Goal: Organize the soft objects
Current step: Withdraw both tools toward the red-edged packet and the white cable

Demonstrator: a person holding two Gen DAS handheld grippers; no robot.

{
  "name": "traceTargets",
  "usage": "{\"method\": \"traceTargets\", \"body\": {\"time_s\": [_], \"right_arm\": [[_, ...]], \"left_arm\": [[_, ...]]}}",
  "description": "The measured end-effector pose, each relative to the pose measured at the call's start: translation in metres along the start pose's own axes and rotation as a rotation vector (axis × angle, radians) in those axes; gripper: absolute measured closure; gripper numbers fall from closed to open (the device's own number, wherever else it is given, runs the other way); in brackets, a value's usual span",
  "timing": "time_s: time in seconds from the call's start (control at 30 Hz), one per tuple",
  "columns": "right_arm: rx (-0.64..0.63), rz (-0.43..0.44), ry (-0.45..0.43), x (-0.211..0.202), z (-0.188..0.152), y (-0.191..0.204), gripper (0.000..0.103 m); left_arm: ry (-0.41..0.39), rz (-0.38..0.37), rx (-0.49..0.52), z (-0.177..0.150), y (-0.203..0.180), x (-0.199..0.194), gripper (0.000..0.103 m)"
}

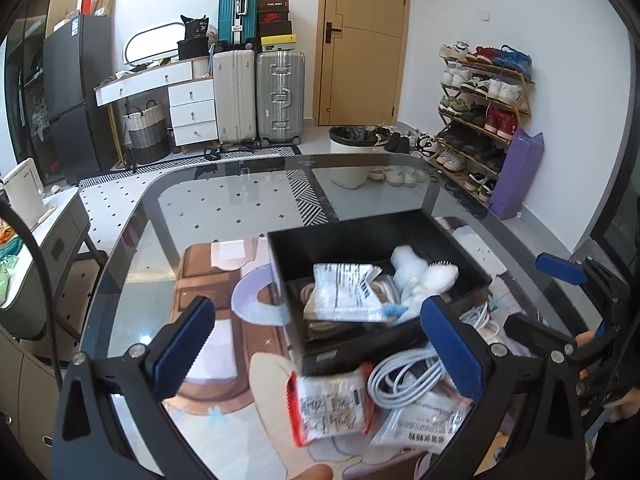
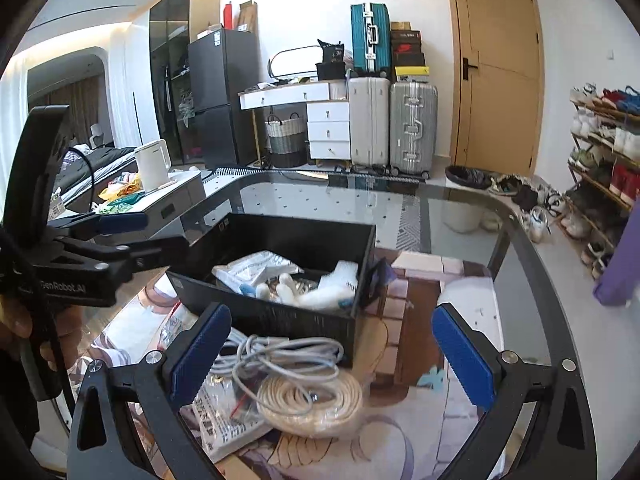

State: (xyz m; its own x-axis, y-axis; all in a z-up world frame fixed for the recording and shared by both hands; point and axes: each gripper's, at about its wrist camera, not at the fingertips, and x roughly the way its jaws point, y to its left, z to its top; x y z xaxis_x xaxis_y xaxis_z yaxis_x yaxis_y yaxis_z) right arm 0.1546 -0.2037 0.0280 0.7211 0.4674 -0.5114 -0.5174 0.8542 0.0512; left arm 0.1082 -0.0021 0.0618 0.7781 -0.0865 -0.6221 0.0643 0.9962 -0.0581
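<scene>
A black box sits on the glass table and holds a white printed pouch and a white plush toy. My left gripper is open and empty, above the box's near wall. Below it lie a red-edged packet, a white cable coil and another printed pouch. In the right wrist view my right gripper is open and empty, over a grey cable and a bagged cream cable coil in front of the box. The left gripper shows at the left there.
The glass table lies over a patterned rug. A side table with a white kettle stands to the left. Suitcases, a white drawer desk, a bin and a shoe rack stand beyond the table.
</scene>
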Motion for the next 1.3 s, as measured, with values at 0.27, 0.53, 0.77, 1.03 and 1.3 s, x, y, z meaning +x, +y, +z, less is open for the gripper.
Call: {"method": "traceTargets", "body": {"time_s": [0.27,0.53,0.77,1.03,1.3], "right_arm": [[0.035,0.001,0.035,-0.004,-0.014,-0.003,0.001],[0.039,-0.003,0.060,-0.003,-0.021,-0.002,0.001],[0.033,-0.009,0.094,0.003,-0.029,-0.001,0.001],[0.032,-0.014,0.123,0.010,-0.036,-0.002,0.001],[0.031,-0.022,0.153,0.018,-0.043,-0.001,0.001]], "left_arm": [[0.027,0.033,0.009,-0.020,0.005,0.000,0.000],[0.046,0.043,-0.008,-0.031,0.010,0.002,0.000],[0.080,0.052,-0.014,-0.043,0.012,0.008,0.000],[0.110,0.061,0.002,-0.053,0.008,0.016,0.000],[0.168,0.065,0.014,-0.059,0.002,0.029,0.000]]}}
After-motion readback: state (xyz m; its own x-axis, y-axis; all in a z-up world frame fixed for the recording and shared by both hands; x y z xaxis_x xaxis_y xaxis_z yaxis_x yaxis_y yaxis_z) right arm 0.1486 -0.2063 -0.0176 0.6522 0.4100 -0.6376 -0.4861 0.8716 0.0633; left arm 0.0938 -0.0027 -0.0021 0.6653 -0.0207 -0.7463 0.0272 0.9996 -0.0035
